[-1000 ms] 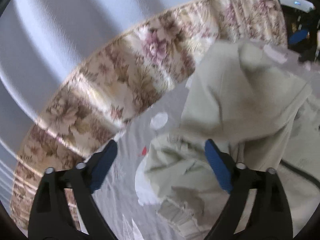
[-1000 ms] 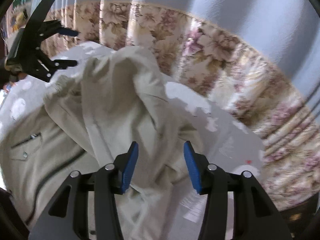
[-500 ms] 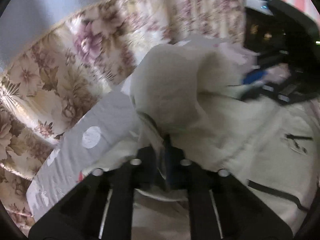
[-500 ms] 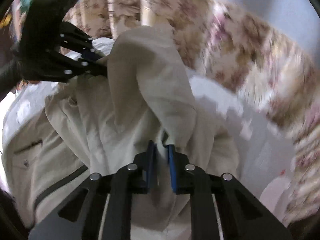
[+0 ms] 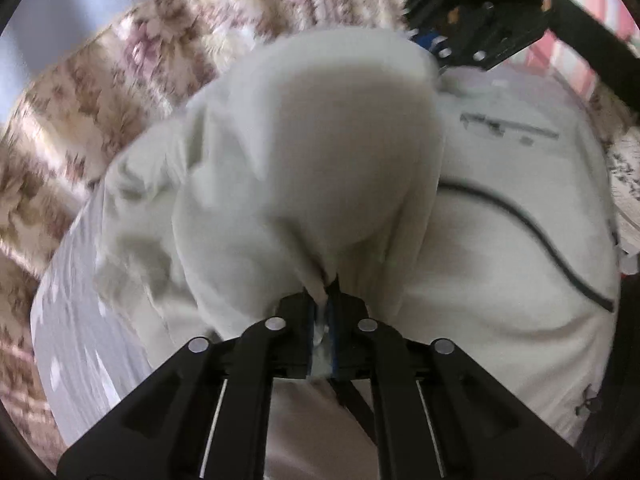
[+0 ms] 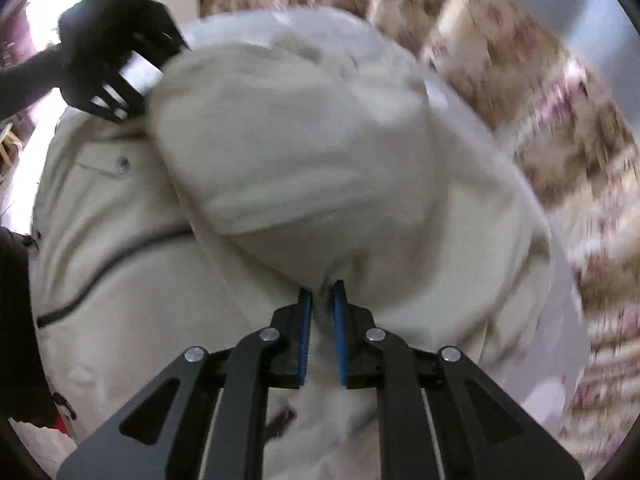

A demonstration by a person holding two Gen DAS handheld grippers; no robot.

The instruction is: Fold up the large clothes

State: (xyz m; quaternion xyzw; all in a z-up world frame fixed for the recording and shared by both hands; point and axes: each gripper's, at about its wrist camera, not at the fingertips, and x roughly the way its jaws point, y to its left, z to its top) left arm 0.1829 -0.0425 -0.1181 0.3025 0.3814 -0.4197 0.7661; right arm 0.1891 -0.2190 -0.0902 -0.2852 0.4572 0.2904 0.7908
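Both grippers have dropped down onto the jacket since a second ago, when their jaws stood wide and held nothing.

From the left wrist view, the left gripper (image 5: 323, 300) now has its jaws almost together, with a bit of cloth from the jacket (image 5: 500, 240) pinched between the blue pads. The grip is loosening just a little. A big puffy part of the jacket, likely the hood (image 5: 320, 152), bulges up right in front of the jaws. The rest of the jacket spreads out to the right of the hood, with its dark zipper (image 5: 532, 228) curving across it. The other gripper shows at the far top right, touching the far edge of the hood. A grey sheet (image 5: 76, 312) lies left of the jacket, and a flowery curtain (image 5: 100, 92) hangs behind it.

From the right wrist view, the right gripper (image 6: 322, 300) has its jaws narrow too, squeezing a fold of the jacket (image 6: 140, 300) just under the hood (image 6: 288, 152). The body of the jacket lies to the left of the hood here. A person's dark sleeve (image 6: 24, 80) shows at the top left.

The hood sits between the two grippers, and each holds one side of it. I think the next move is to fold the hood down onto the jacket body. Both hands are equally near it.
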